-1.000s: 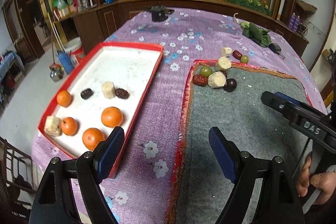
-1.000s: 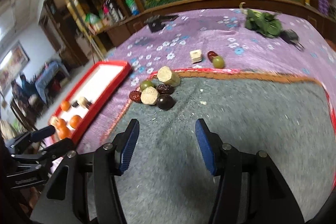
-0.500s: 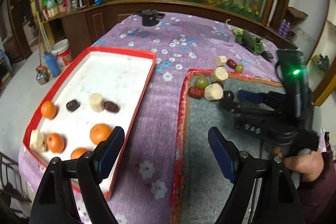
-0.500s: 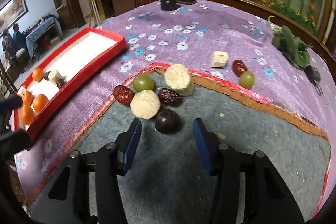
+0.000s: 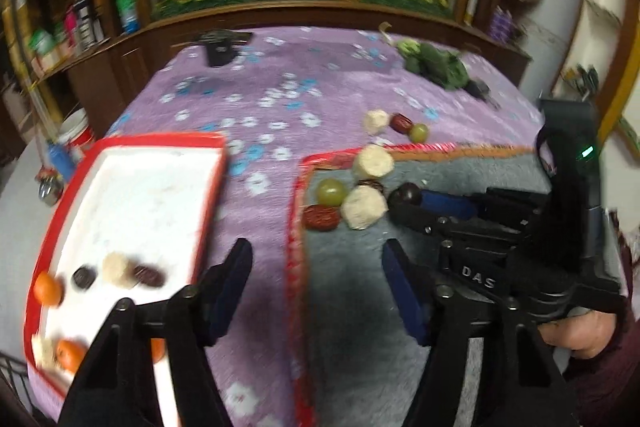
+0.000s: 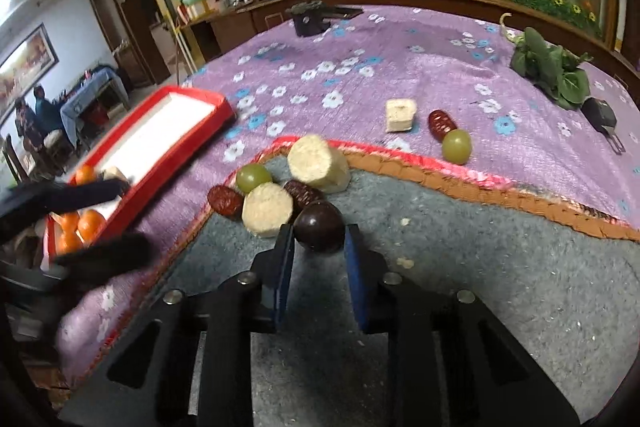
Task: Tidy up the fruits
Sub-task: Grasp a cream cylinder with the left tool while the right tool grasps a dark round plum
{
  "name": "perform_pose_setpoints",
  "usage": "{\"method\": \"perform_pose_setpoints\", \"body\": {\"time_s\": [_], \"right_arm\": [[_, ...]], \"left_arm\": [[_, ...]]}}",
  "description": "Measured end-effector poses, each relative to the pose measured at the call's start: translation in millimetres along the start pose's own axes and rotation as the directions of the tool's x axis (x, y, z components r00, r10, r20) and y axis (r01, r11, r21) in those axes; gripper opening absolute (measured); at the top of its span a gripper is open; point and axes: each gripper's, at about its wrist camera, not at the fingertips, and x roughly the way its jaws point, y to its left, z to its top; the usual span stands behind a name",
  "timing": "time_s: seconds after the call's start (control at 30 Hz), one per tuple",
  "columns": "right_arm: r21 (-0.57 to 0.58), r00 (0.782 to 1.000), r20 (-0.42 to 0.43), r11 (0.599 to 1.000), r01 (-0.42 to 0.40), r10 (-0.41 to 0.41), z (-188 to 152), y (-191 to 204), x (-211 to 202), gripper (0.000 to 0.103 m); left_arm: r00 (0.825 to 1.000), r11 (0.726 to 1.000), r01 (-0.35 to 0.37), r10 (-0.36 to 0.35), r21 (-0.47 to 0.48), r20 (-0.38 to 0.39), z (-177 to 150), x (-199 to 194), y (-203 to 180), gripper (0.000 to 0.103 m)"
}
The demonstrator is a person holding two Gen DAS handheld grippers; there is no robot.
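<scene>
A dark round fruit (image 6: pixel 319 229) lies on the grey mat (image 6: pixel 480 287), and my right gripper (image 6: pixel 319 241) is shut on it, one pad against each side. Beside it sit two pale cut cylinders (image 6: pixel 267 209), two red dates (image 6: pixel 225 200) and a green grape (image 6: pixel 253 177). Beyond the mat's edge lie a pale chunk (image 6: pixel 400 115), a date (image 6: pixel 441 125) and another grape (image 6: pixel 457 145). My left gripper (image 5: pixel 315 259) hangs open over the purple cloth between the mat and the red tray (image 5: pixel 140 195). The tray holds oranges (image 5: pixel 48 293), dark fruits and pale pieces.
Leafy greens (image 6: pixel 552 71) and a small black device (image 6: pixel 602 115) lie at the far right of the table. A black object (image 6: pixel 316 17) stands at the far edge. A person's hand (image 5: pixel 580 335) holds the right gripper. A wooden cabinet lines the back.
My right gripper moved forward onto the dark round fruit and its jaws narrowed around it. The left gripper shifted forward and right, staying open.
</scene>
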Motion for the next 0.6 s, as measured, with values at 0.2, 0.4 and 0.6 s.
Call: {"method": "perform_pose_setpoints", "body": {"time_s": [0.2, 0.4, 0.6], "right_arm": [[0.112, 0.999, 0.032, 0.993, -0.027, 0.024, 7, -28, -7, 0.028], [0.202, 0.999, 0.03, 0.979, -0.037, 0.031, 10, -48, -6, 0.028], [0.215, 0.999, 0.034, 0.976, -0.035, 0.028, 11, -52, -8, 0.028]], "left_arm": [[0.997, 0.991, 0.011, -0.001, 0.13, -0.073, 11, 40, -29, 0.028], [0.997, 0.993, 0.062, -0.058, 0.104, -0.048, 38, 51, -25, 0.031], [0.99, 0.988, 0.126, -0.12, 0.091, -0.07, 52, 77, -28, 0.046]]}}
